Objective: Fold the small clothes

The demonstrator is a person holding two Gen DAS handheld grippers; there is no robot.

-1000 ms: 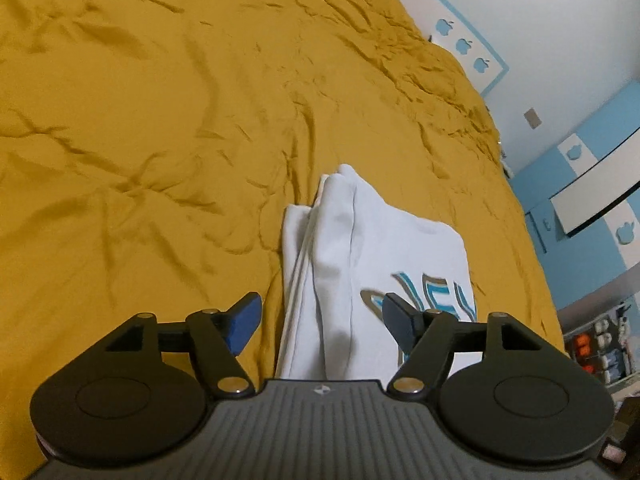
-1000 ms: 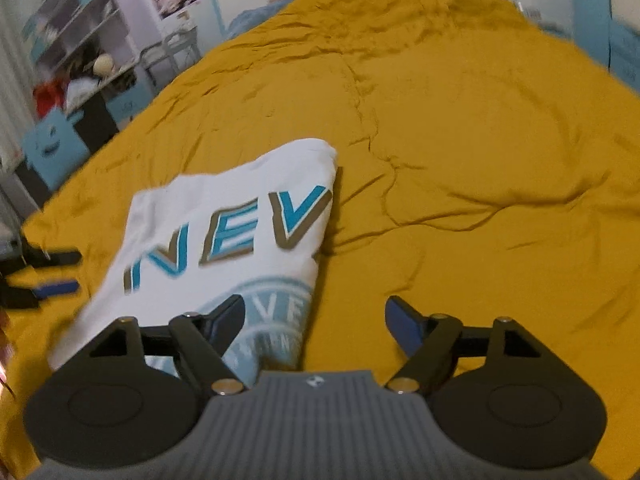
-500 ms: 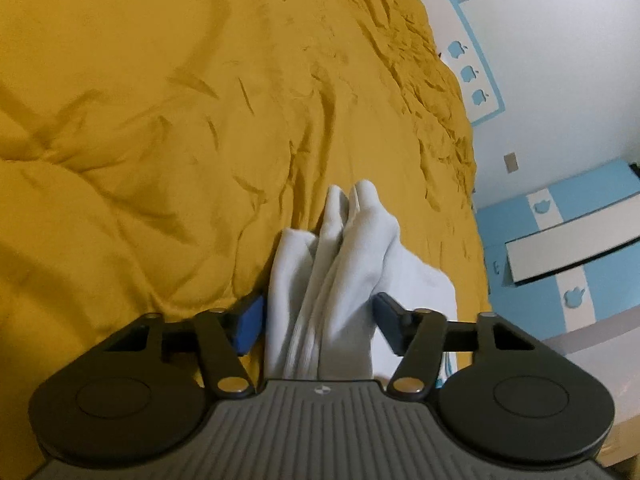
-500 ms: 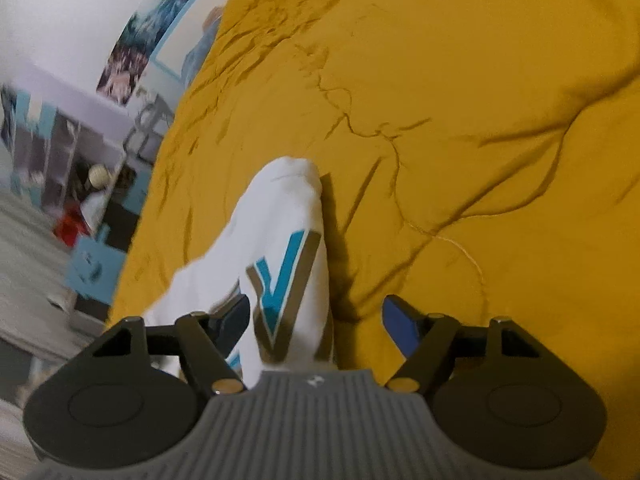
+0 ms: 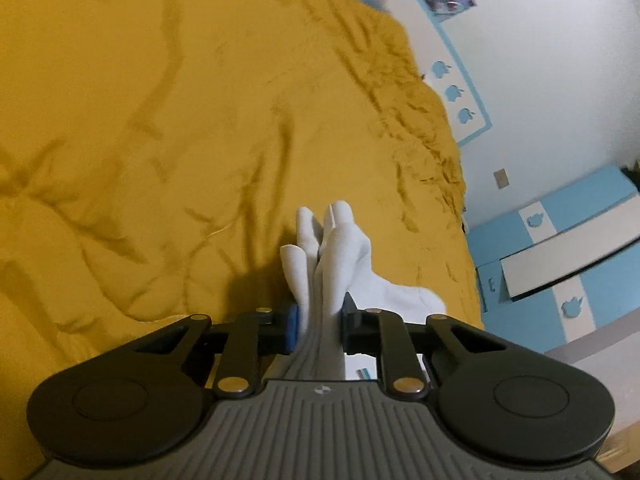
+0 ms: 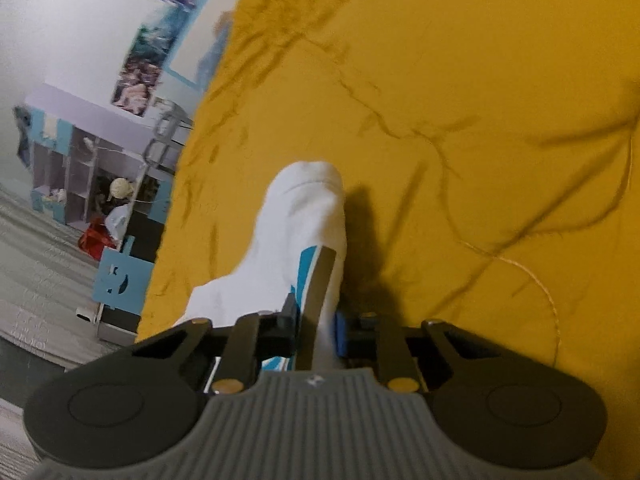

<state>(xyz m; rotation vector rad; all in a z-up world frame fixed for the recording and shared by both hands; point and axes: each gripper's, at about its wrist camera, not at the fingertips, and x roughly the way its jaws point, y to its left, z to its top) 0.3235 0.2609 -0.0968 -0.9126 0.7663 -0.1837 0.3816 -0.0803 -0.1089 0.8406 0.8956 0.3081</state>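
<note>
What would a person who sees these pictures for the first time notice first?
The white shirt stands out: it is bunched in the middle of each view, pinched between closed fingers of the left gripper and of the right gripper. All around it spreads the wrinkled yellow blanket, which fills most of both pictures. In the right wrist view, teal and brown print shows on the shirt just ahead of the fingers.
</note>
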